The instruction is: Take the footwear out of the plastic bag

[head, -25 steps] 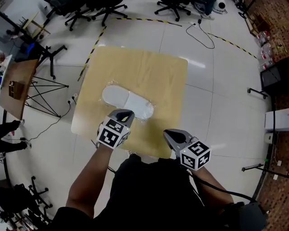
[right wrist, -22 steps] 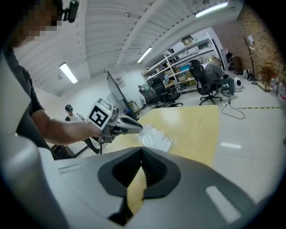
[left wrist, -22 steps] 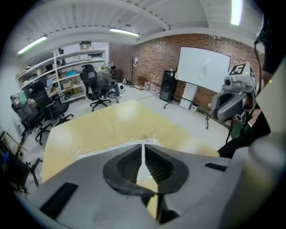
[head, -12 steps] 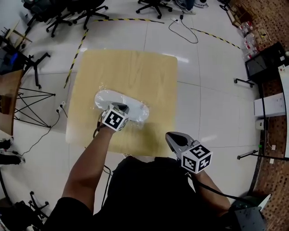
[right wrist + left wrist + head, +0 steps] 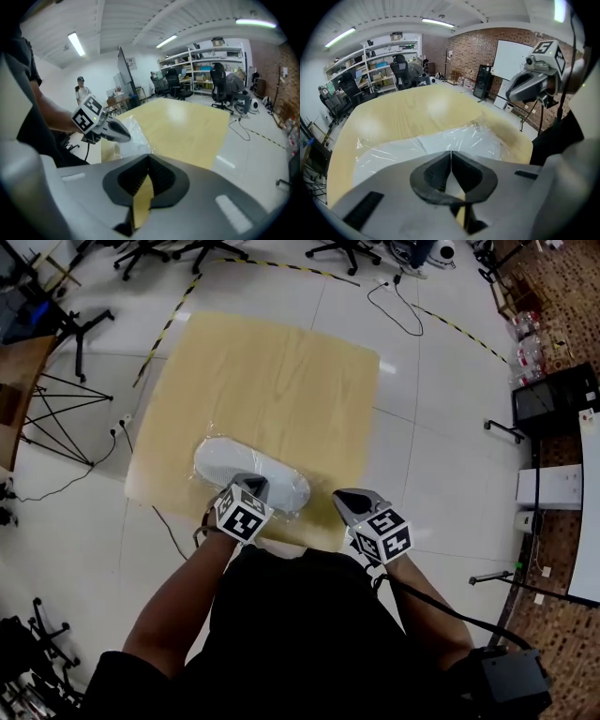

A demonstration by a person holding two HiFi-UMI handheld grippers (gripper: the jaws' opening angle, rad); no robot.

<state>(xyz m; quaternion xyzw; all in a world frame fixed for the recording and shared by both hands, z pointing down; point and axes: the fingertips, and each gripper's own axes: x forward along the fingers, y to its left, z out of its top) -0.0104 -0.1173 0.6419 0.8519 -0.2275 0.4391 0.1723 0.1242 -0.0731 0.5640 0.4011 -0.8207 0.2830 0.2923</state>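
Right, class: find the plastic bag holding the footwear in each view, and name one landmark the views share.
Head view: bag lower left of centre, beyond the left gripper.
Left gripper view: centre, just past the jaws.
Right gripper view: left of centre, beside the left gripper.
Shared landmark: the wooden table.

Clear plastic bag [image 5: 454, 140] on table [image 5: 403, 110]

The footwear [image 5: 246, 470] is white and elongated with rounded ends, and it lies flat, wholly inside the plastic bag [image 5: 298, 486]. The bag is clear and crinkled, glinting along its creases, and its loose film spreads past the white shape. Both rest on the pale wooden table [image 5: 272, 362], close to its near edge and angled slightly across it.
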